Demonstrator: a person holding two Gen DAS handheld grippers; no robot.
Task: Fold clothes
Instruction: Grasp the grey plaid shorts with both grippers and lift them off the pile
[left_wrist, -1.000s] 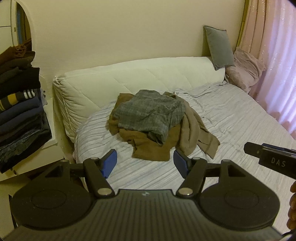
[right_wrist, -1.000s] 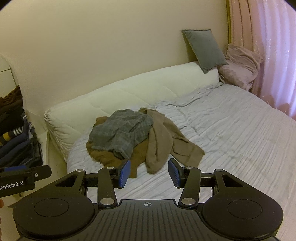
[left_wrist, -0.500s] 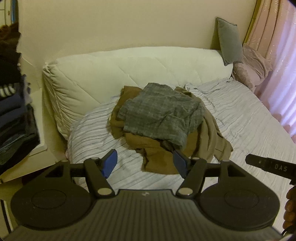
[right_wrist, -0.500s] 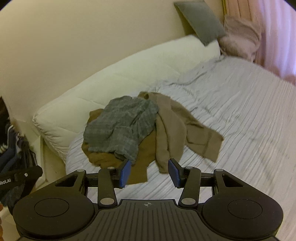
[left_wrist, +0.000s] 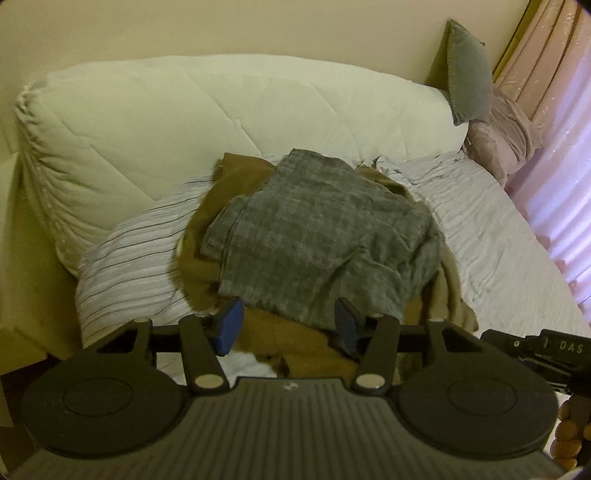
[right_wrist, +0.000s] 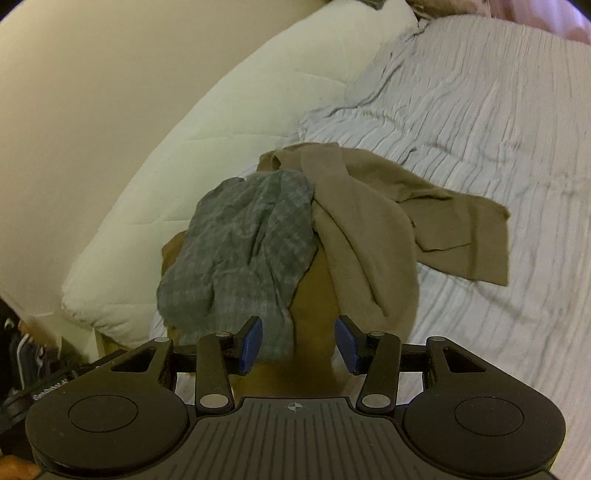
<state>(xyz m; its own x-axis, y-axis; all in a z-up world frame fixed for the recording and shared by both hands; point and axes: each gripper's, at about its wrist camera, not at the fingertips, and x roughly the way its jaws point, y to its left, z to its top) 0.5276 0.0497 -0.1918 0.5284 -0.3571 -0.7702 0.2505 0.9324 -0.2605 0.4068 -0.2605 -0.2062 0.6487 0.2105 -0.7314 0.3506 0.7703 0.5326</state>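
Nearest in each wrist view is a ribbed black plastic body with two round discs. The left tongs (left_wrist: 287, 326) stand spread, blue pads wide apart, framing the near edge of the grey checked garment (left_wrist: 325, 236) without pinching it. The right tongs (right_wrist: 298, 345) are likewise spread and hold nothing; in the left view their black housing (left_wrist: 535, 349) carries white letters "DAS". The soft, rumpled grey cloth tops a heap with a mustard-brown garment (left_wrist: 295, 343) beneath and a tan garment (right_wrist: 369, 236) draped beside it, on the bed's crinkled striped sheet (right_wrist: 480, 110). Beyond lie a quilted white duvet roll (left_wrist: 184, 122) and a grey cushion (left_wrist: 469, 88).
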